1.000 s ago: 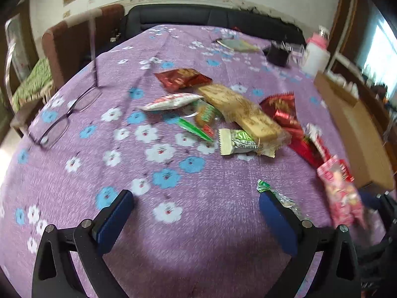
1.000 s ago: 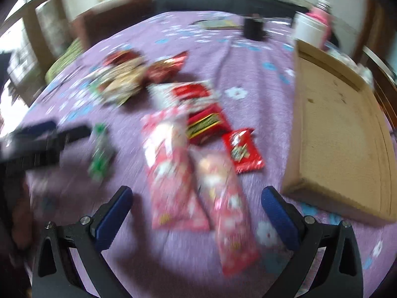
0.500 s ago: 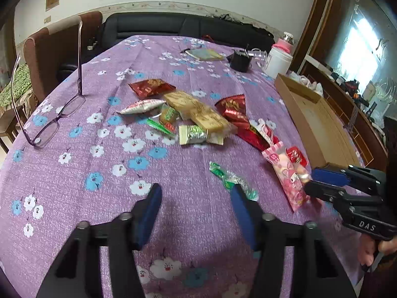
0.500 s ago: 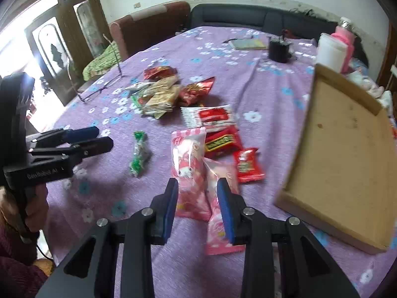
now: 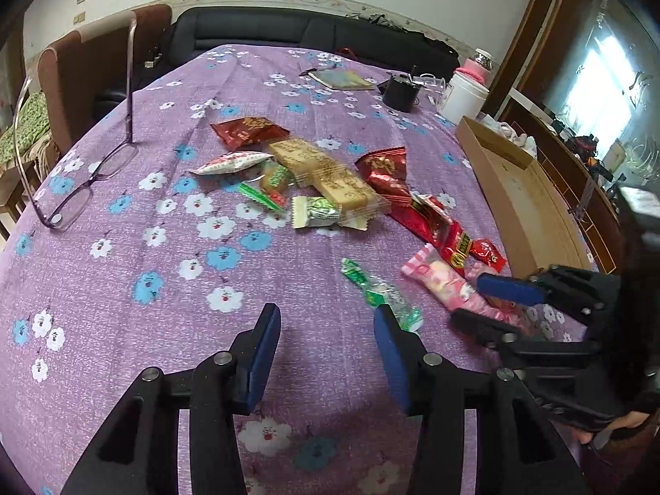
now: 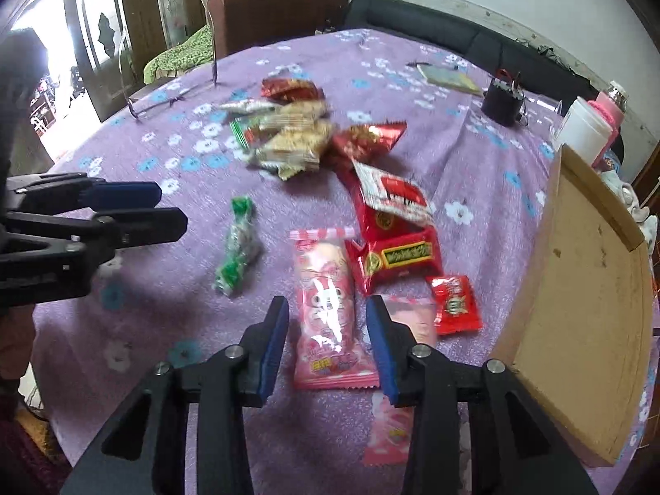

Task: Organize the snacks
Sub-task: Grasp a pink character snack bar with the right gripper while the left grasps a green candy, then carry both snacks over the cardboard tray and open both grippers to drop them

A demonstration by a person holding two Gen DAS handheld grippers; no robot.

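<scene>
Snack packets lie scattered on the purple flowered tablecloth [image 5: 123, 288]. My left gripper [image 5: 326, 350] hovers low over bare cloth, its jaws closing with nothing between them. A green twisted candy [image 5: 379, 288] lies just beyond its right finger. My right gripper [image 6: 328, 342] points down over a pink packet [image 6: 326, 301], which lies flat between its opening jaws, the pads not visibly pressing it. A second pink packet [image 6: 412, 317] is partly hidden behind its right finger. The left view shows the right gripper [image 5: 468, 299] at the right. The right view shows the left gripper [image 6: 171, 208] at the left.
A shallow cardboard tray [image 6: 577, 288] stands at the table's right edge. Red packets [image 6: 396, 255] lie beyond the pink ones, and a pile of biscuit packs [image 5: 321, 173] sits mid-table. Eyeglasses [image 5: 82, 189], a black cup [image 5: 398, 90] and a white jar [image 5: 464, 99] are further off.
Both grippers' jaws went from wide apart to narrow. The left gripper pulled back and lower, away from the snack pile. The right gripper rolled and now straddles the pink packet.
</scene>
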